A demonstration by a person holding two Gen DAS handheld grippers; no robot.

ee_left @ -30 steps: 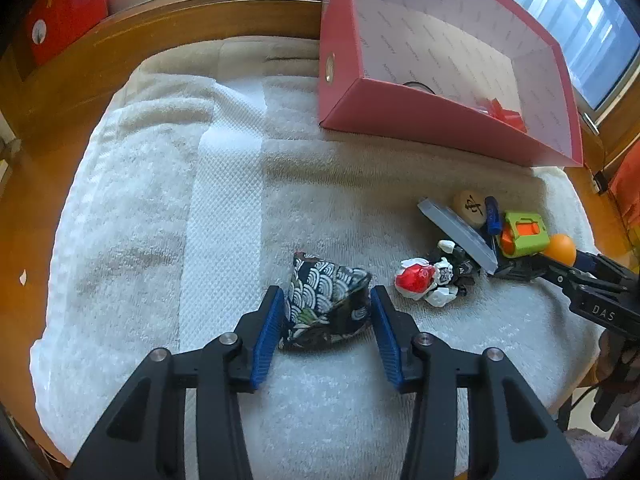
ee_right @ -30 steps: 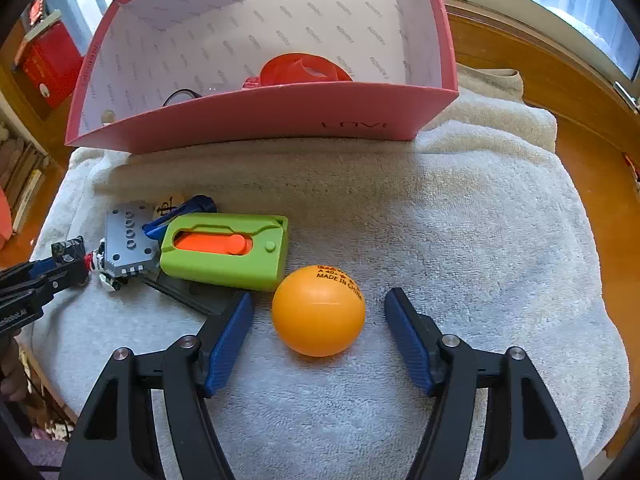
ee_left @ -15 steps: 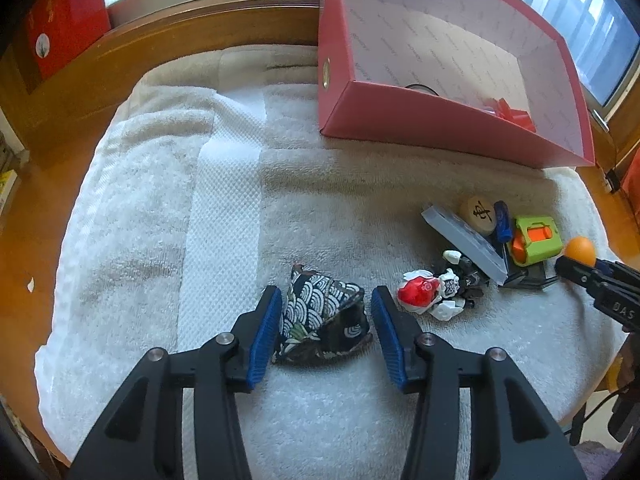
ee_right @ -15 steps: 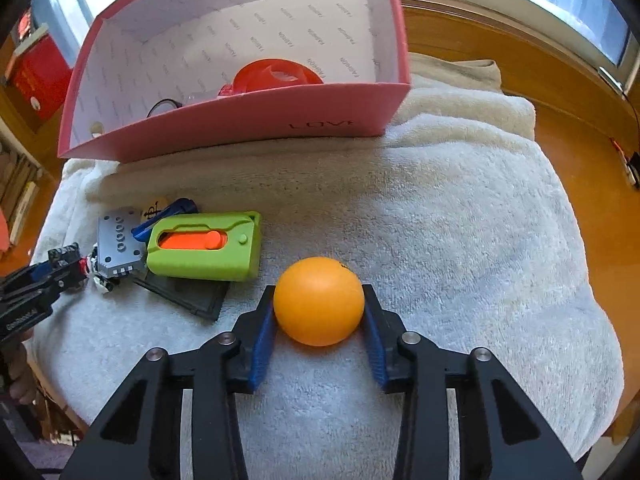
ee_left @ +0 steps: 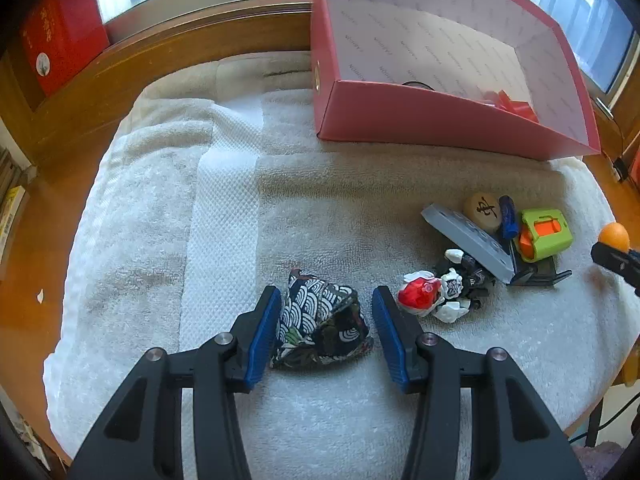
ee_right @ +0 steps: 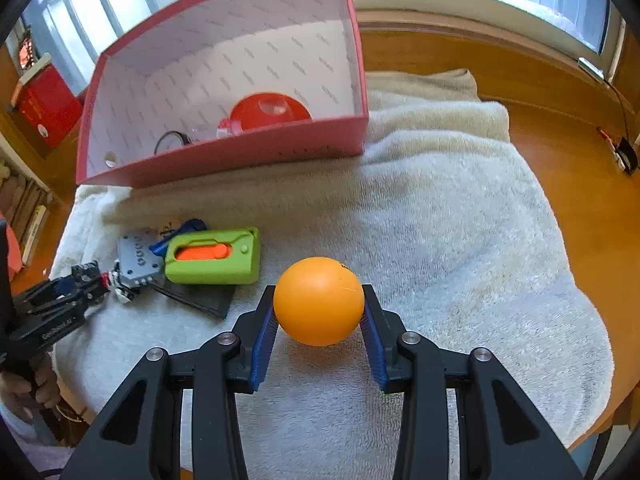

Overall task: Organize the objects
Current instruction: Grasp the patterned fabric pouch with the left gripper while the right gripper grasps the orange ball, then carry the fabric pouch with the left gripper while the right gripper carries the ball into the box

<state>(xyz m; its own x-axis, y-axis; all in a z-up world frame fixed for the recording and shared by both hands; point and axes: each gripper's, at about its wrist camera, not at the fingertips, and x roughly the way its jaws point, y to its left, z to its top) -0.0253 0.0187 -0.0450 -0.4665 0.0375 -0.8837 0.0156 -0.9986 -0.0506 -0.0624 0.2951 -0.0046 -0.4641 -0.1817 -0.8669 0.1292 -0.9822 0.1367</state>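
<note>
My right gripper [ee_right: 319,312] is shut on an orange ball [ee_right: 319,301] and holds it above the towel; the ball also shows in the left wrist view [ee_left: 614,235]. My left gripper [ee_left: 325,320] straddles a dark wave-patterned cloth pouch [ee_left: 322,320] on the towel; the left pad touches it, the right pad stands slightly off. The pink box [ee_left: 440,120] stands at the back, also in the right wrist view [ee_right: 224,156], with a red round item [ee_right: 270,110] inside.
On the white towel [ee_left: 224,208] lie a red-and-white toy figure [ee_left: 434,294], a grey block [ee_left: 466,240], a wooden disc [ee_left: 482,210], a green-and-orange box [ee_right: 214,256] and a blue item [ee_left: 507,216]. Wooden table edges surround the towel. A red book [ee_left: 60,32] stands far left.
My right gripper closed on the orange ball and lifted it toward the box. My left gripper narrowed around the pouch and rose a little.
</note>
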